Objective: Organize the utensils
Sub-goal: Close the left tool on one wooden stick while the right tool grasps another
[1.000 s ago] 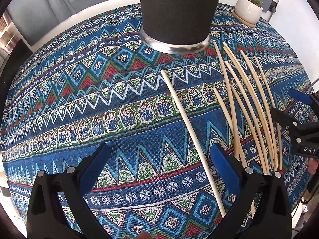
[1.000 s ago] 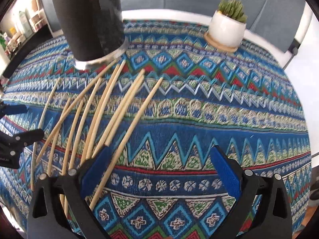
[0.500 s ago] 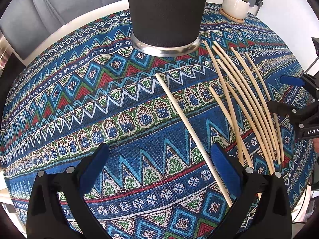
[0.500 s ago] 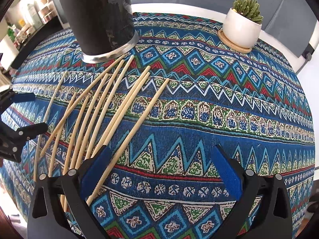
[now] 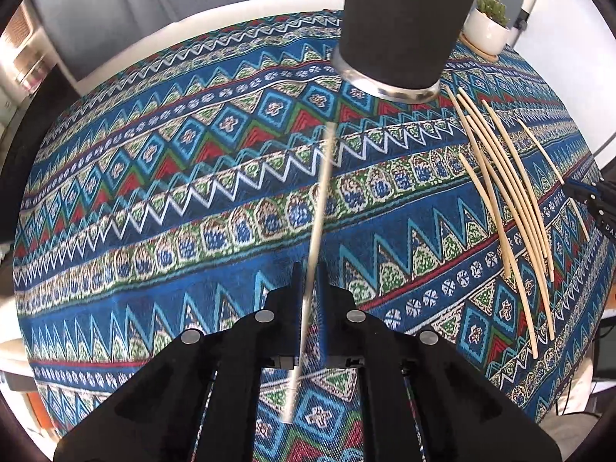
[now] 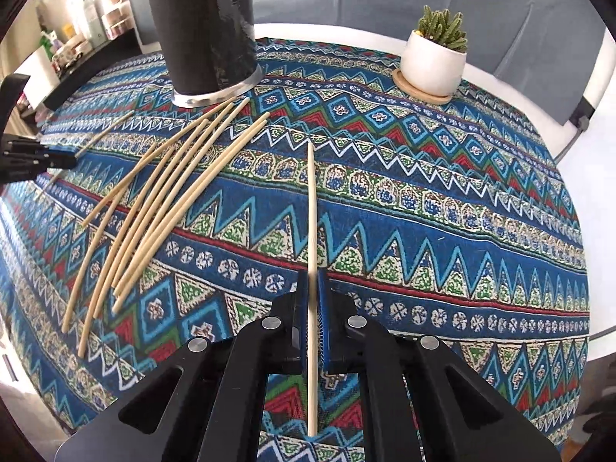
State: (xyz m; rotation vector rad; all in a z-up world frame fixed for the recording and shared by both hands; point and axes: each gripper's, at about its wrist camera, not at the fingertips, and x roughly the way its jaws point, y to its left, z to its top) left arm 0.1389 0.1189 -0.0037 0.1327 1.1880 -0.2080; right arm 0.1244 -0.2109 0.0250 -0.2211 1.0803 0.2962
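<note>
Left gripper (image 5: 308, 292) clamped on one thin, pale wooden chopstick (image 5: 317, 231), blue pads pressed to either side of it; the stick is motion-blurred and runs forward toward the black holder (image 5: 404, 19). Right gripper (image 6: 312, 300) likewise closed on its own chopstick (image 6: 312, 231), which is round, smooth, light bamboo-coloured, pointing straight ahead with its tail sticking out behind the pads.

The holder is a tall matte black cylinder with a shiny metal base ring, standing upright on the tablecloth (image 6: 442, 211), a woven fabric with blue, red and green zigzag and diamond bands on a round table.

Loose chopsticks (image 6: 154, 200) lie fanned flat on the cloth just in front of the holder, some overlapping, far tips near its base. Exact count hard to tell.

A small cactus in a white ceramic pot (image 6: 433, 65) sits on a round wooden coaster, well apart from the sticks.
</note>
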